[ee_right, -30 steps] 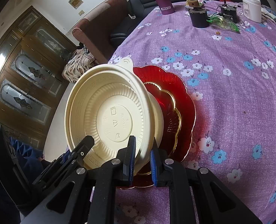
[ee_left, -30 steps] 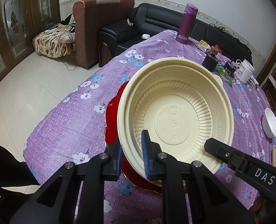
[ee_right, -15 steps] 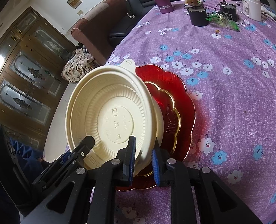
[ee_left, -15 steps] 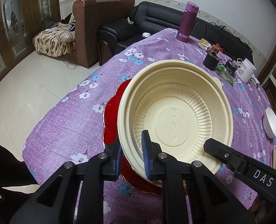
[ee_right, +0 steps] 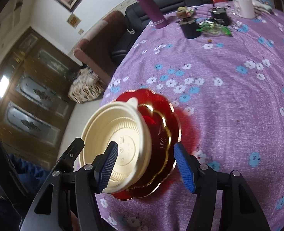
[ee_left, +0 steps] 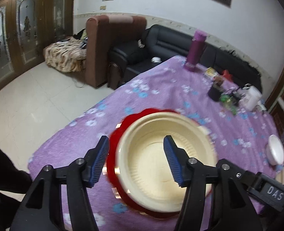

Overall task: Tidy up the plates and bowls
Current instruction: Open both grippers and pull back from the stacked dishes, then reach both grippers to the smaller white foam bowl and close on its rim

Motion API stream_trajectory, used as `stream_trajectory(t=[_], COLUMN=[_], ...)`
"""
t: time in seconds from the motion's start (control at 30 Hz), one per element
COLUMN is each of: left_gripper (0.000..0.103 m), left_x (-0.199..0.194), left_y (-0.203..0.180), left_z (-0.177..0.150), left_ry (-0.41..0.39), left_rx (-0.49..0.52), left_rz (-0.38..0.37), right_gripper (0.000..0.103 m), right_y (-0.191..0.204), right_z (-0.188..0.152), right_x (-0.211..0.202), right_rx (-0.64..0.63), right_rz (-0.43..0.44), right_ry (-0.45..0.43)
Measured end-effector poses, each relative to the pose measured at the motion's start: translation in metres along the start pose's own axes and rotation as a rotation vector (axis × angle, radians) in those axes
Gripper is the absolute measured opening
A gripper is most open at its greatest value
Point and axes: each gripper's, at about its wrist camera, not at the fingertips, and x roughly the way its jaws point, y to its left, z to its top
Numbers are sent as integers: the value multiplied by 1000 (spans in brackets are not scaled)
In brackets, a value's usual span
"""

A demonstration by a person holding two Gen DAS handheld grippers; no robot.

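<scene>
just below both claws, on the purple flowered tablecloth [ee_right: 228, 100], we see the cream bowl [ee_left: 166, 165] sitting inside the red scalloped plates [ee_right: 161, 138], near the table's near-left edge. left gripper [ee_left: 136, 161] has just been opening, its jaws stand wide apart; the bowl's near rim is between the blue pads but neither pad presses it, so nothing is gripped. right gripper [ee_right: 145, 165] has just been opening too, and it is the same story: the bowl's right rim and the red plate edge lie between the jaws, with no contact we can make out. we judge the bowl as released onto the stack.

key relation: the bowl lies straight ahead of and under both claws, which sit on opposite sides of it, about equally near. it is round, no long axis. the next loose piece, a small white bowl [ee_left: 275, 151], lies far to the right in the left wrist view, well apart from the stack. just beyond it, a cream rim shows at the frame edge; too cut off to name. we judge the right hand nearer to both.

counts: cream bowls, one for sure, though the doubled rim in the right wrist view may mean two nested. red plates, two, a smaller gold-edged one on a larger. small white bowl, one. clutter at the far side: one purple flask [ee_right: 149, 9], one white tub [ee_right: 241, 3], one dark cup [ee_right: 190, 29].
</scene>
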Motion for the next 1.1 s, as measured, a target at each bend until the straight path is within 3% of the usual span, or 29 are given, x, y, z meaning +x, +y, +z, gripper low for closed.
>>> stream_trajectory(t=[0.17, 0.4, 0.5, 0.83, 1.1], left_gripper=[76, 77, 77, 77, 77], left_x=[-5, 11, 20, 43, 67], left_y=[-41, -130, -169, -298, -390], left_z=[2, -4, -7, -24, -41], left_ry=[-4, 100, 142, 253, 332], left_rx=[39, 196, 246, 352, 421], left_rz=[-121, -257, -304, -449, -536], right_gripper=[74, 88, 89, 89, 83], right_y=[-42, -115, -146, -229, -307], right_z=[11, 28, 38, 86, 120], right_x=[-30, -77, -94, -176, -210], right_rx=[100, 202, 250, 323, 407], right_rz=[46, 32, 18, -136, -291], right_ry=[-58, -89, -89, -247, -308])
